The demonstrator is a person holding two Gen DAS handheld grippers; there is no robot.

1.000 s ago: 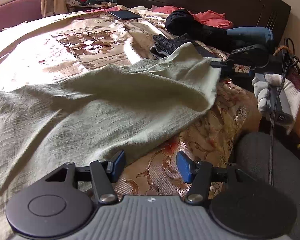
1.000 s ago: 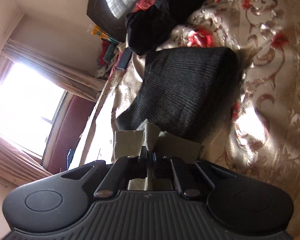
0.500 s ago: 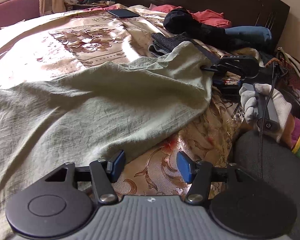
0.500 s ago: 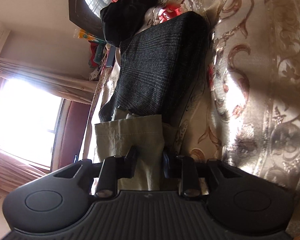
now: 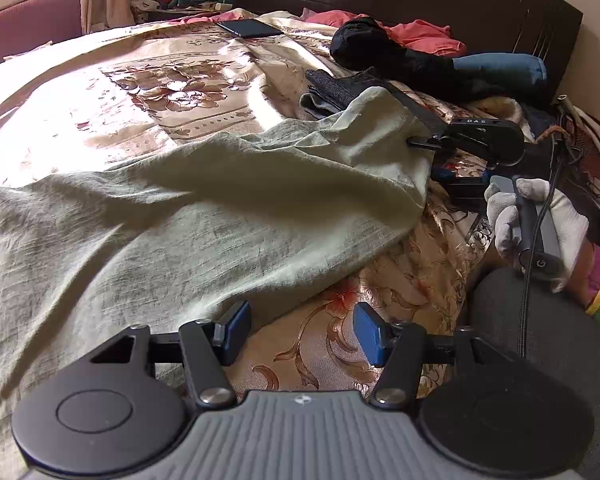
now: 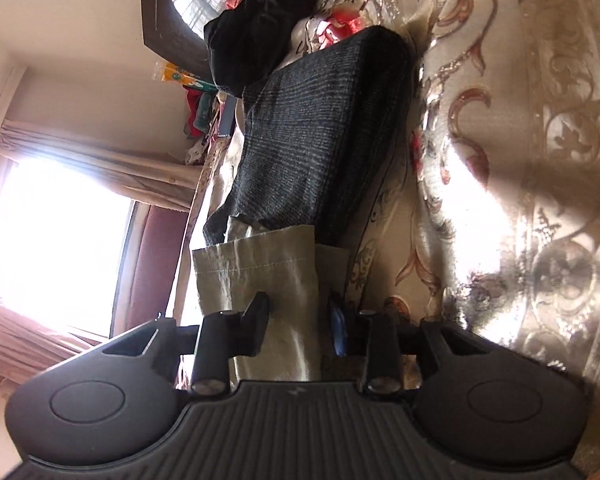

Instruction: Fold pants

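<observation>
Pale green pants (image 5: 220, 208) lie spread over the floral bedspread (image 5: 160, 92). One leg end reaches toward the folded dark grey garment (image 5: 332, 88). My left gripper (image 5: 300, 328) stands open just above the bedspread at the pants' near edge, with nothing between its blue pads. My right gripper (image 6: 298, 320), rolled on its side, sits at the leg's hem (image 6: 268, 264). Its jaws are opening, and the hem lies loose between them with the pads apart from the cloth. In the left wrist view the right gripper (image 5: 426, 156) shows at the hem, held by a white-gloved hand (image 5: 536, 216).
A dark grey folded garment (image 6: 324, 128) lies just beyond the hem. Black clothes (image 5: 380, 52), a red garment and a blue roll are heaped against the dark headboard (image 5: 420, 0). A phone (image 5: 250, 28) rests at the far side. A window with curtains (image 6: 60, 240) is on the left.
The right gripper was shut on the pants hem and has spread its jaws, sinking a little toward the bed. The hem now lies slack. The left gripper has not moved.
</observation>
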